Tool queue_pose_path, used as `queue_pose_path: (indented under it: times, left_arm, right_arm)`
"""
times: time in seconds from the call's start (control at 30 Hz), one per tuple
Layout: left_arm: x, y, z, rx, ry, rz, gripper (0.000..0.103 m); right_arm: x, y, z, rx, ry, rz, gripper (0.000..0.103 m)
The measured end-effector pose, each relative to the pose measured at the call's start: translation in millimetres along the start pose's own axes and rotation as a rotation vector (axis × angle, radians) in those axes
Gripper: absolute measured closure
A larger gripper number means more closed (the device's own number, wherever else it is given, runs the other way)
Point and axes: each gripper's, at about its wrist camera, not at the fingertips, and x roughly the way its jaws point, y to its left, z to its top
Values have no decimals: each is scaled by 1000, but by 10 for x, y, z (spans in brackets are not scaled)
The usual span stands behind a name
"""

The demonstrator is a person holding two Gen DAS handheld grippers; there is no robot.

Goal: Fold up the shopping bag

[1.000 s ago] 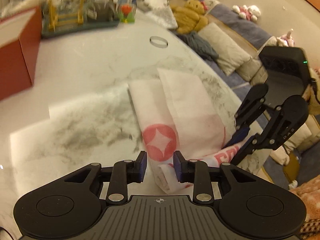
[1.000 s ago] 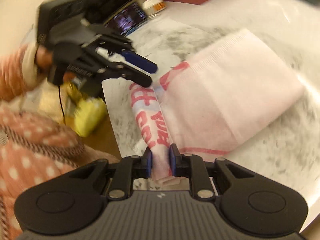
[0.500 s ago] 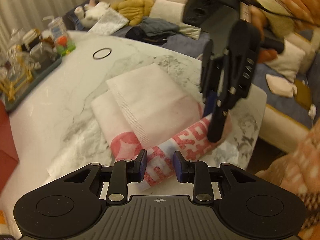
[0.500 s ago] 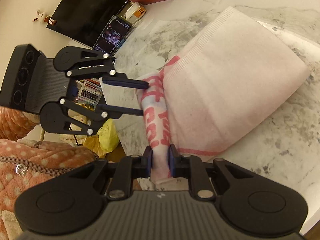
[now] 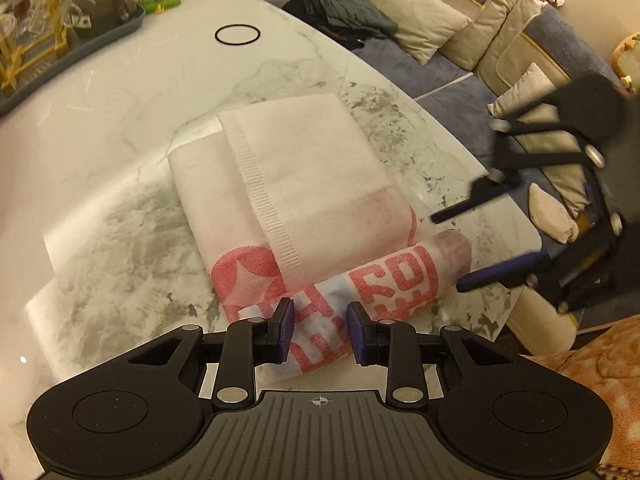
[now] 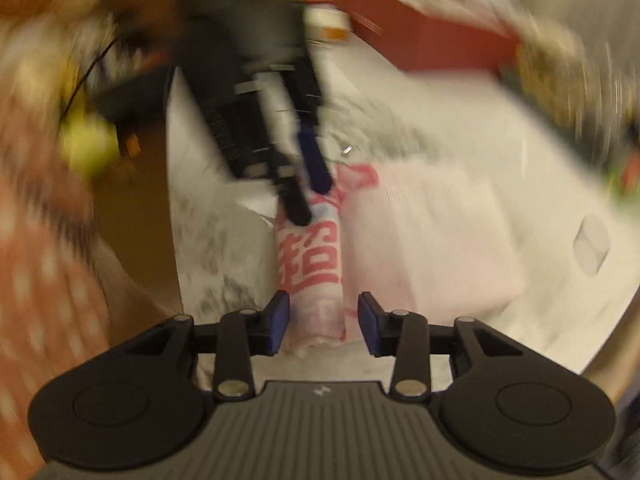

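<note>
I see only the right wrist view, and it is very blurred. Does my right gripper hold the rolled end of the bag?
Observer: No. The left wrist view shows the right gripper open. Its jaws have just been opening, and the end of the roll lies between them, not pressed.
Operator: And the left gripper?
Observer: The left gripper grips the roll near its other end; the cloth fills the gap between the pads.
Operator: Is anything beyond the bag?
Observer: A black ring lies on the table, well apart from the bag.
</note>
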Motion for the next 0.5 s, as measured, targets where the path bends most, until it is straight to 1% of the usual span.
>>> queue_pose_path:
  times: [0.03,0.07,0.1,0.13,0.17,0.2,0.23,0.27,0.3,0.37,0.43,0.47,0.5]
  left_arm:
    - [5,30,8,-15,5,-13,73]
    - [13,65,22,-29,9,-27,73]
    - [11,92,21,-42,13,-42,73]
    - [13,114,21,-48,18,-53,73]
    - [17,126,23,-48,23,-61,73]
    - [29,134,38,-48,27,-66,73]
    - [42,142,52,-49,30,-70,73]
    - [55,150,67,-49,34,-74,73]
    - [67,159,81,-50,37,-79,73]
    - [88,209,101,-72,39,-100,73]
    - [96,276,102,-106,32,-127,73]
    - [97,298,90,-118,29,-136,73]
    - [102,312,89,-127,24,-143,73]
  right_arm:
    - [-65,228,-3,-159,-8,-93,64]
    - [-48,446,-54,-323,-6,-175,64]
    - [-15,603,-116,-447,-5,-218,64]
    - [38,672,-147,-492,-2,-224,62]
    - [92,739,-177,-537,0,-232,54]
    - [144,736,-200,-539,-4,-272,49]
    - [197,734,-222,-542,-8,-312,47]
    - [284,738,-229,-574,2,-378,48]
    - [292,725,-238,-599,-5,-373,49]
    - [309,700,-258,-648,-20,-364,60]
    - [353,713,-311,-720,-35,-382,65]
    - [383,722,-343,-759,-41,-398,65]
    - [390,694,-327,-740,-39,-387,66]
